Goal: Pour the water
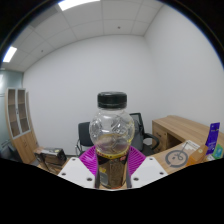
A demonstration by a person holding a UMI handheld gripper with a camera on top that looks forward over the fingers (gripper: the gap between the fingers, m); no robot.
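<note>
While I've got the bottle up off everything like this, the big picture is just an office: plain white wall (90, 75) and a tiled ceiling with strip lights (80, 4), a wooden desk (178, 130) off to the right, shelving (17, 115) on the left, and a dark chair (95, 133) behind the bottle.

The clear bottle (111, 135) sits upright between the fingers, black cap (112, 99) on top, and the gripper (112, 170) looks closed on its lower body, both purple pads (88, 160) pressing the sides. Looks like some liquid low down, can't say how much.

The cap looks like it's still on, so I'd guess nothing pours until that's sorted. I also can't spot a cup or anything to pour into from here. For the step itself I'd keep the squeeze firm but not crushing, since thin plastic will flex, and tilt slowly once a target is lined up.

Labels: none readable on the bottle. There's a blue box (213, 135) on the desk, print too small to make out.
</note>
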